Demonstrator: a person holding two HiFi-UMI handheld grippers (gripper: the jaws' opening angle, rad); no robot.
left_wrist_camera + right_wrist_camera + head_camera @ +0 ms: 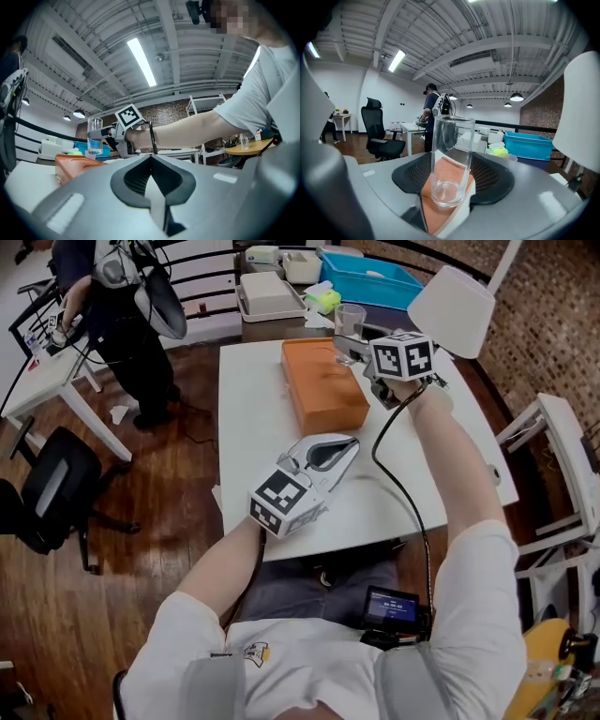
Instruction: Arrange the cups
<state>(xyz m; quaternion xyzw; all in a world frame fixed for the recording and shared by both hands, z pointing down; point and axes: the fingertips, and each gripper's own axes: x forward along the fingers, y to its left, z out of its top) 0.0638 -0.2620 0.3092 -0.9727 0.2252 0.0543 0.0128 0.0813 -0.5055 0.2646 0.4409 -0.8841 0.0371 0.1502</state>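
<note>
Right hand-held gripper grasps one glass cup past the orange box; left hand-held gripper clenched, empty.

Right hand-held gripper [352, 341]: jaws about half apart, pads pressed on either side of a clear glass cup [451, 159], low on its wall. Cup upright, long axis vertical, mouth up, nothing inside. It sits just beyond the far right corner of the orange box [323, 385]; whether its base touches the table [251, 451] cannot be told. Left hand-held gripper [151, 161]: jaws closed together, nothing between them, low over the table just off the box's near right corner, tips toward the box. Count: one cup, one orange box, two hand-held grippers, each with a square-marker cube.
</note>
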